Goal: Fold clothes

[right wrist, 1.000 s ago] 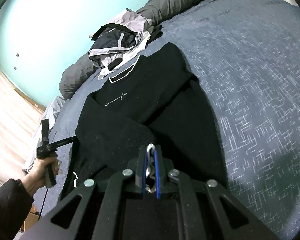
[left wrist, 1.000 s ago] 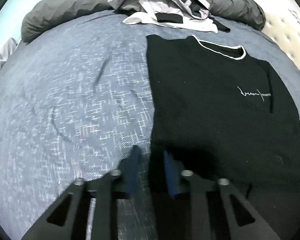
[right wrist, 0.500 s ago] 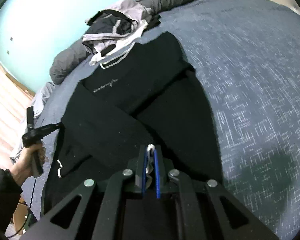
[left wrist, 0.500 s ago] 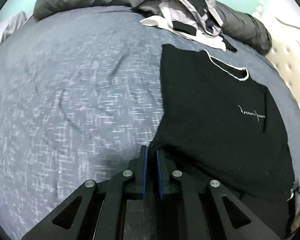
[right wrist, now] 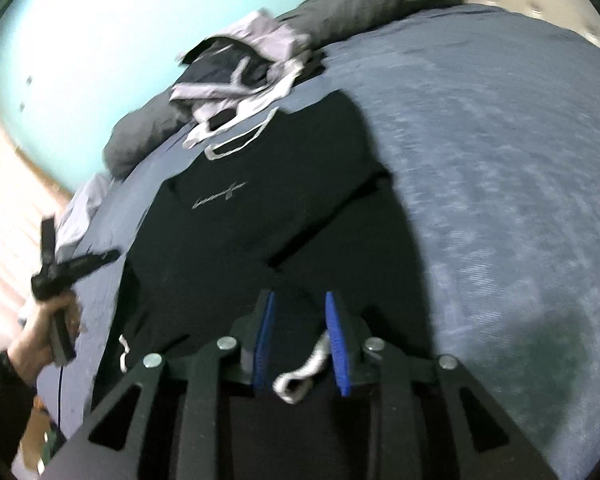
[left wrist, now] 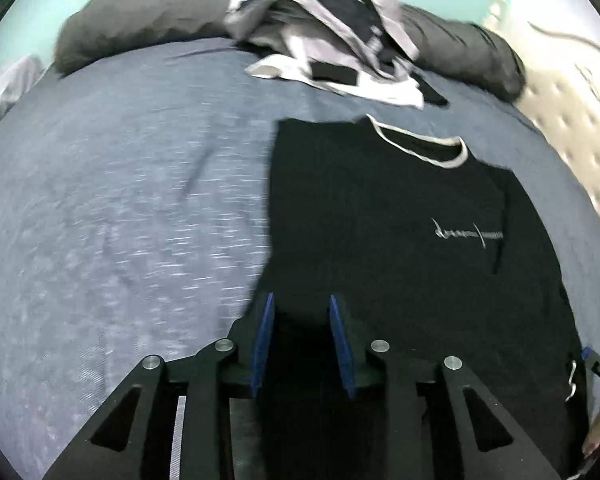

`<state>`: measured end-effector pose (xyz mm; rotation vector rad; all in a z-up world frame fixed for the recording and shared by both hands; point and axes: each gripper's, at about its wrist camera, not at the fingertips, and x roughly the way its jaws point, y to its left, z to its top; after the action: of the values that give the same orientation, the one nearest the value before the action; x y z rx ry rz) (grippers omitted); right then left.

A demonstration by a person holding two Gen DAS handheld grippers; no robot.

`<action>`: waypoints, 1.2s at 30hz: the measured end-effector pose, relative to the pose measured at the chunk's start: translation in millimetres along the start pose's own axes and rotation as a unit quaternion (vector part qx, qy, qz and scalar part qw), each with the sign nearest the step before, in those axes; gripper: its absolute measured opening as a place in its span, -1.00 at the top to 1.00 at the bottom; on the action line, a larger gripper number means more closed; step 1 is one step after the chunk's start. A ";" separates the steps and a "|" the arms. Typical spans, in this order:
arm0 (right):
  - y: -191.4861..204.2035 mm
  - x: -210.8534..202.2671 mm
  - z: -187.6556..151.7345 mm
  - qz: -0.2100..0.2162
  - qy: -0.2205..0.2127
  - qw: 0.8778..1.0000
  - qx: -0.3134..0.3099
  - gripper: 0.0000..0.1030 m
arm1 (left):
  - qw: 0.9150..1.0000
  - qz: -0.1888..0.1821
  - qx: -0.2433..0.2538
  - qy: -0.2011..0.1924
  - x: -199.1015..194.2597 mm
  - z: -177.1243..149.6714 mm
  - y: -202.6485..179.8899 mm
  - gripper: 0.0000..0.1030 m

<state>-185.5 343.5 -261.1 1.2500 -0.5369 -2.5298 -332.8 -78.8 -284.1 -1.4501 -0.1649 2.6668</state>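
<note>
A black sweater with a white collar lies flat on the blue-grey bed cover, its sleeves folded in over the body. My left gripper hovers over the sweater's near left edge. Its jaws are opening, with black cloth below them and the pads clear of it. My right gripper is at the near hem, jaws opening too. A white cuff trim lies loose between its blue pads, against the right one. In the right wrist view a hand holds the left gripper at the sweater's left side.
A heap of grey, white and black clothes lies at the head of the bed, just beyond the collar. Behind it stretches a rolled dark grey duvet. A padded cream headboard is at the right. Bare cover spreads left of the sweater.
Left jaws closed at the sweater's edge half a second ago and have now parted, the gripper rising a little. Right jaws, shut on the white trim before, have parted and let it drop.
</note>
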 end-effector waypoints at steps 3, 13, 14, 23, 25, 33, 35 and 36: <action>15.3 17.6 -3.3 -0.010 0.034 0.999 -0.039 0.50 | 1.000 0.002 -0.005 0.022 20.9 -1.7 -1.4 0.39; 7.1 36.1 -18.8 -0.047 0.103 0.993 -0.032 0.65 | 0.999 -0.006 -0.035 -0.001 8.4 -9.8 10.2 0.39; 6.9 34.1 -18.1 -0.047 0.100 0.994 -0.028 0.65 | 0.999 -0.004 -0.034 -0.004 6.4 -8.6 10.9 0.39; 12.5 11.7 -8.2 -0.029 0.034 0.999 -0.018 0.65 | 0.997 0.000 -0.078 0.007 27.5 -0.9 38.7 0.39; 9.0 17.5 -9.7 -0.028 0.041 0.999 -0.012 0.65 | 0.995 -0.011 -0.100 -0.001 27.6 -6.1 47.0 0.45; -0.1 21.4 -8.4 -0.022 0.044 0.999 0.007 0.65 | 0.994 0.017 -0.091 -0.049 16.2 -1.8 42.8 0.52; 2.2 21.6 -8.6 -0.018 0.043 0.999 0.005 0.65 | 0.995 0.020 -0.090 -0.032 24.0 2.2 45.1 0.52; 3.1 21.8 -8.6 -0.017 0.043 0.999 0.003 0.65 | 0.995 0.020 -0.097 -0.026 26.6 2.7 48.4 0.52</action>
<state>-191.2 330.4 -279.8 1.3752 -0.5081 -2.4892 -351.3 -123.0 -311.6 -1.4497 -0.4134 2.7897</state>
